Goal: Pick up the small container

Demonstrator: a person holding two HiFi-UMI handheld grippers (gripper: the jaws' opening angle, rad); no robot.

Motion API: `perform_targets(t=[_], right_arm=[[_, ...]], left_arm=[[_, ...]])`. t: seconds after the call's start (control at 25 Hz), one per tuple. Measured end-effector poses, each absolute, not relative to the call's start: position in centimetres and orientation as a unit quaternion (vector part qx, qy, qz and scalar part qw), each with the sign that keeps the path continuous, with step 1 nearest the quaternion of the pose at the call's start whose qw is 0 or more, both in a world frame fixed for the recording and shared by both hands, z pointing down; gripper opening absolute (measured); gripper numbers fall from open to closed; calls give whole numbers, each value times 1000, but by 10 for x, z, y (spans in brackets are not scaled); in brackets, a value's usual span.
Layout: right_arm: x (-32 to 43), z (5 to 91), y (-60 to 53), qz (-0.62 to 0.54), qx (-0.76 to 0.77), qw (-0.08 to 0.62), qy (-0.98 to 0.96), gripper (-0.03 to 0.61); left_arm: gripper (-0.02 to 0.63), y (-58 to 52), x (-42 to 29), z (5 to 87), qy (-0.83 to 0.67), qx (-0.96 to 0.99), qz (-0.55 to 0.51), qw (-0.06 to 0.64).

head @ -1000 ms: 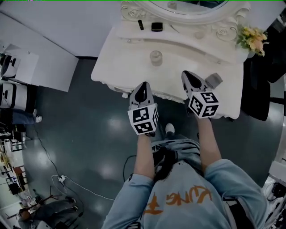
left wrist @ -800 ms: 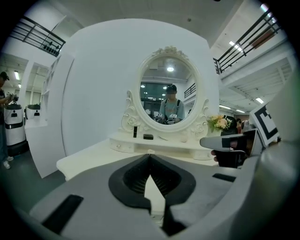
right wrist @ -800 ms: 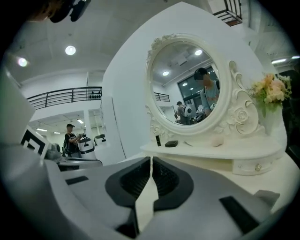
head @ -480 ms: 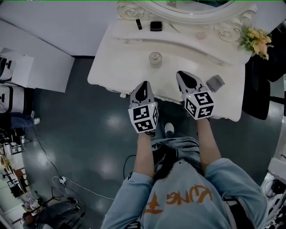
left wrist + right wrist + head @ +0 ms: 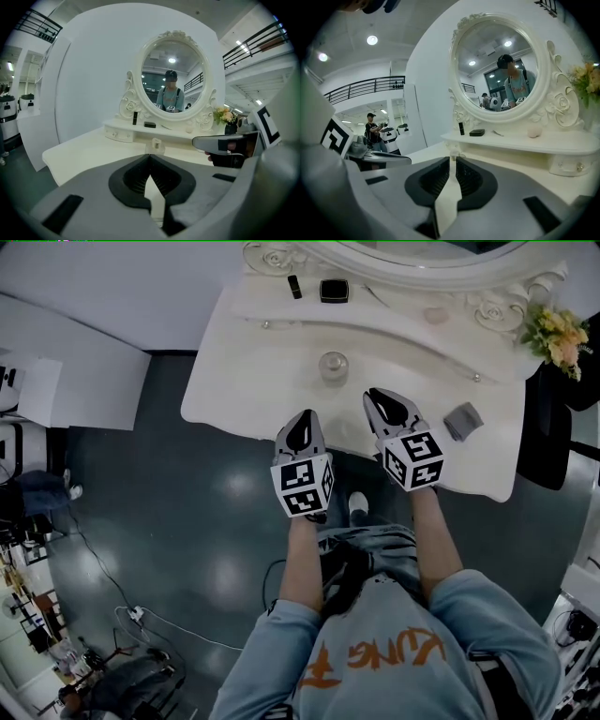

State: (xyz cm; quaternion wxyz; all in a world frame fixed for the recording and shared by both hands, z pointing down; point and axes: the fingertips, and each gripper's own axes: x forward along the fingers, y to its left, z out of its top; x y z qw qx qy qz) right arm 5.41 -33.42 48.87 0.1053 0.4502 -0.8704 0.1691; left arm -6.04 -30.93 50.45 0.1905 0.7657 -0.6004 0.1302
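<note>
The small container (image 5: 333, 365), a clear round jar with a knobbed lid, stands on the white dressing table (image 5: 244, 381) near its middle. In the left gripper view the jar (image 5: 155, 146) sits straight beyond the jaw tips. My left gripper (image 5: 301, 420) is shut and empty at the table's front edge, short of the jar. My right gripper (image 5: 377, 401) hovers over the table just right of the jar, also shut with nothing in it. In the right gripper view the jar (image 5: 453, 151) peeks out just beyond the shut jaws (image 5: 453, 161).
A grey block (image 5: 463, 420) lies on the table right of my right gripper. A raised shelf under the oval mirror (image 5: 431, 251) carries a black tube (image 5: 294, 286), a black case (image 5: 333, 291) and a pale round item (image 5: 435, 315). Flowers (image 5: 561, 334) stand at the far right.
My right gripper has moved left, closer to the jar, and the grey block now shows clear of it. The left gripper has held its place. Both stay shut.
</note>
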Motion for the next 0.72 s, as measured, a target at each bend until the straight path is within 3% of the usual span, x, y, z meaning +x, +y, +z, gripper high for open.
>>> perform_targets(t=[0.28, 0.48, 0.72], right_arm=[[34, 508, -359, 171, 438, 129, -873, 46], [17, 524, -374, 170, 418, 155, -879, 207], [3, 544, -389, 152, 414, 189, -878, 293]], left_arm=[[21, -333, -76, 526, -598, 760, 138, 214], [21, -348, -86, 539, -595, 757, 144, 229], [21, -358, -104, 551, -597, 750, 149, 242]])
